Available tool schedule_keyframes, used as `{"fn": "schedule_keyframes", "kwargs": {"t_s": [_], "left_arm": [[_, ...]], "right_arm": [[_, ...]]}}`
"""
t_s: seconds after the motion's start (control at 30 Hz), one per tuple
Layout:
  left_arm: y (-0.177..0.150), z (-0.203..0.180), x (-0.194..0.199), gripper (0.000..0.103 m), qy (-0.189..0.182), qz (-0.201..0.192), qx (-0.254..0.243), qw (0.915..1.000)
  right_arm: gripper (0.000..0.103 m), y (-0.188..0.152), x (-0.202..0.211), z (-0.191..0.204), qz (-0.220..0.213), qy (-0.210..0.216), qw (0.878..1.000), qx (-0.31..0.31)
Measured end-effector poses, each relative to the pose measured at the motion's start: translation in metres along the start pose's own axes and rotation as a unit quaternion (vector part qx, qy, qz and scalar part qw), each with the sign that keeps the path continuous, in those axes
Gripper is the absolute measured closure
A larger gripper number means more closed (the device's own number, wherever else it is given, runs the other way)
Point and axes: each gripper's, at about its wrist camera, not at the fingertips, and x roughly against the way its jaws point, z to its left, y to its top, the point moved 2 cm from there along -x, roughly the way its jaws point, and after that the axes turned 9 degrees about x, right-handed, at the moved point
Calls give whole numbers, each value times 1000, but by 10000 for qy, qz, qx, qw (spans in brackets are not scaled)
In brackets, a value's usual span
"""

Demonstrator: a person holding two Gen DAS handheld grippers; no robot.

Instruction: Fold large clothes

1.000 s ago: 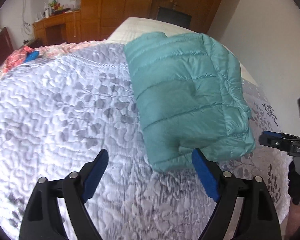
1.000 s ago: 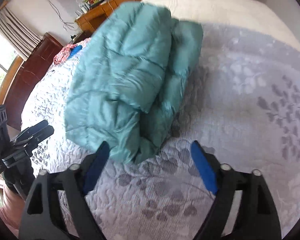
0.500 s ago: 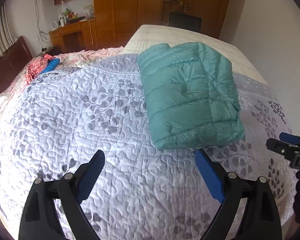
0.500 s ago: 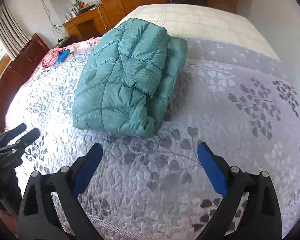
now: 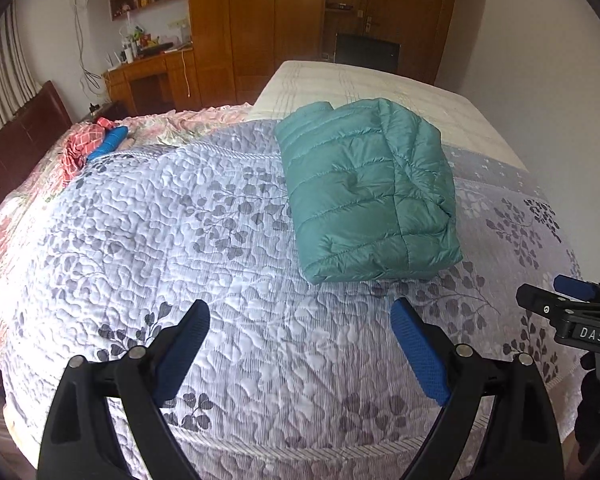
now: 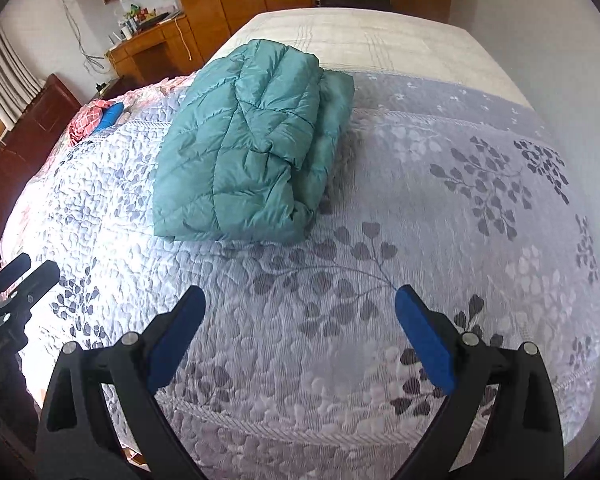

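A teal puffer jacket (image 5: 368, 192) lies folded into a thick rectangle on the grey leaf-patterned quilt (image 5: 220, 264). It also shows in the right wrist view (image 6: 248, 148), with layered edges on its right side. My left gripper (image 5: 300, 320) is open and empty, above the quilt near the bed's front edge, well short of the jacket. My right gripper (image 6: 300, 308) is open and empty, also back from the jacket. The right gripper shows at the far right of the left wrist view (image 5: 568, 300); the left one shows at the left edge of the right wrist view (image 6: 16, 280).
A red checked cloth (image 5: 78, 146) and a blue object (image 5: 108, 142) lie at the far left of the bed. A bare cream mattress (image 5: 364, 84) extends behind the quilt. A wooden desk (image 5: 148, 76) and wardrobes (image 5: 260, 20) stand beyond. A white wall (image 5: 560, 80) runs along the right.
Both grippers have pulled back and away from the jacket toward the bed's front edge. The jacket stays folded on the quilt and now looks smaller and farther off.
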Motion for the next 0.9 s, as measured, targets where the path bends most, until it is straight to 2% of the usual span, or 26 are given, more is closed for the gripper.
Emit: {"fn": "schedule_keyframes", "kwargs": {"t_s": [0.43, 0.9], "left_arm": [[-11, 0, 15, 11, 25, 34, 51, 10000], [-15, 3, 22, 11, 88, 13, 88, 9999]], "right_arm": [[8, -10, 19, 1, 54, -218, 9997, -52], [8, -15, 26, 5, 8, -202, 9998, -32]]}}
